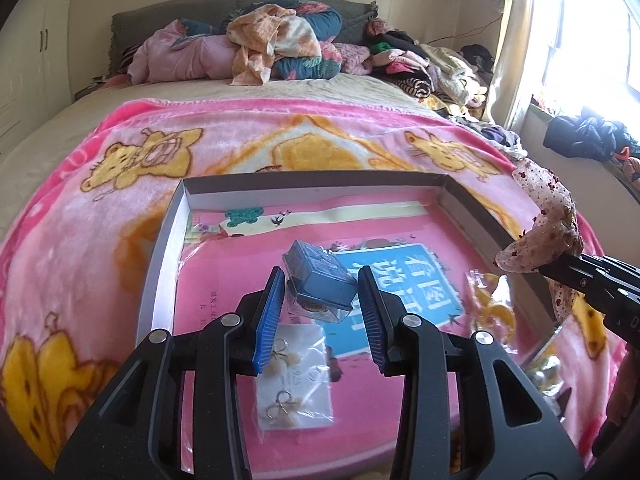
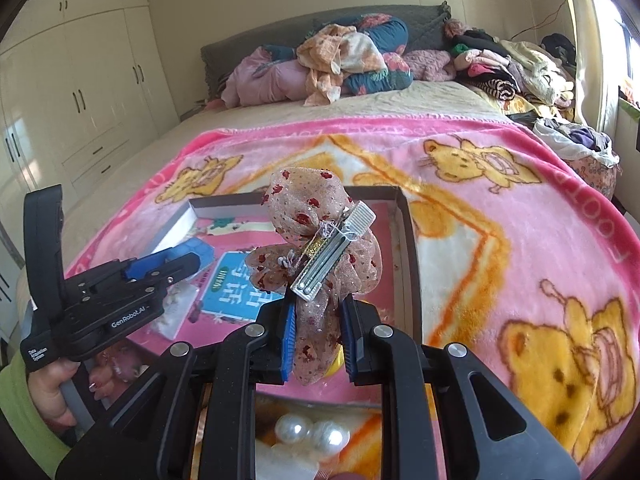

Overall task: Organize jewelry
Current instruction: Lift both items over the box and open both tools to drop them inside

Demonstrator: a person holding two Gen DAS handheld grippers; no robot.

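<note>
A shallow grey box (image 1: 164, 256) lined with a pink sheet lies on the bed blanket. In it are a small blue box in clear wrap (image 1: 320, 280), a card of earrings in a plastic bag (image 1: 296, 384) and a yellow item in a bag (image 1: 494, 314). My left gripper (image 1: 320, 320) is open, its fingers on either side of the blue box. My right gripper (image 2: 318, 340) is shut on a sheer pink bow hair clip with red dots (image 2: 316, 240), held above the box (image 2: 408, 240); the clip's silver metal bar faces the camera. The bow shows at right in the left wrist view (image 1: 536, 248).
A pink cartoon-bear blanket (image 1: 120, 208) covers the near bed. Piled bedding and clothes (image 1: 280, 48) lie at the headboard and right side. Two large pearls (image 2: 310, 432) sit below the right gripper. Wardrobes (image 2: 80, 80) stand left, a window (image 1: 592, 40) right.
</note>
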